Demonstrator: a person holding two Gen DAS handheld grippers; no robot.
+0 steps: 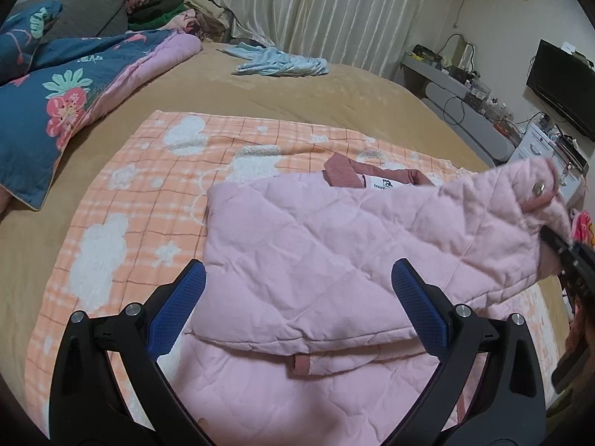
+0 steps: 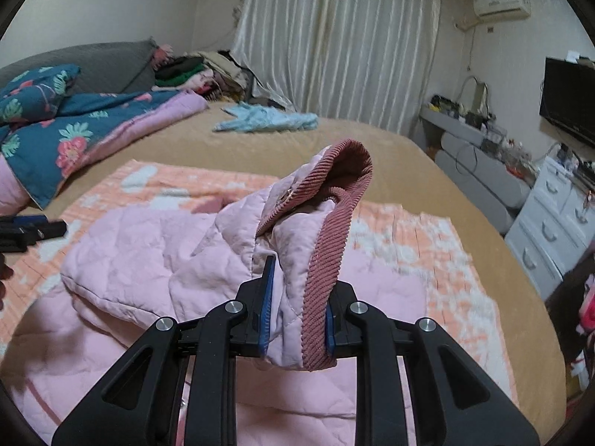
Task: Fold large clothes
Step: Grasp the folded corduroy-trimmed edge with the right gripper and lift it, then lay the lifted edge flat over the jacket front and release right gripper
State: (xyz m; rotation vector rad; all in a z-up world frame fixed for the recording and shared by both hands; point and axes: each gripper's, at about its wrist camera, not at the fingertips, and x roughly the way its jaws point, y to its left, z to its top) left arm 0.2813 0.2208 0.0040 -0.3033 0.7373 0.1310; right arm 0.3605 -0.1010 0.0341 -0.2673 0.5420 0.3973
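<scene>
A pink quilted jacket (image 1: 316,245) lies on an orange checked blanket (image 1: 148,186) on the bed. Its dusty-rose collar and white label (image 1: 383,183) show at the far edge. My left gripper (image 1: 297,286) is open above the jacket's near part, blue pads wide apart, holding nothing. My right gripper (image 2: 297,308) is shut on the jacket's sleeve end with a corduroy cuff (image 2: 334,245) and holds it lifted above the jacket body (image 2: 148,245). The right gripper also shows at the right edge of the left wrist view (image 1: 557,245), with the lifted sleeve (image 1: 520,200).
The tan bed cover (image 1: 297,93) carries a blue floral quilt (image 1: 55,104) at left and a light blue garment (image 1: 282,61) at the far side. A clothes pile (image 2: 193,70) sits by the curtain. A white dresser (image 2: 550,230), cluttered desk and television (image 2: 569,96) stand at right.
</scene>
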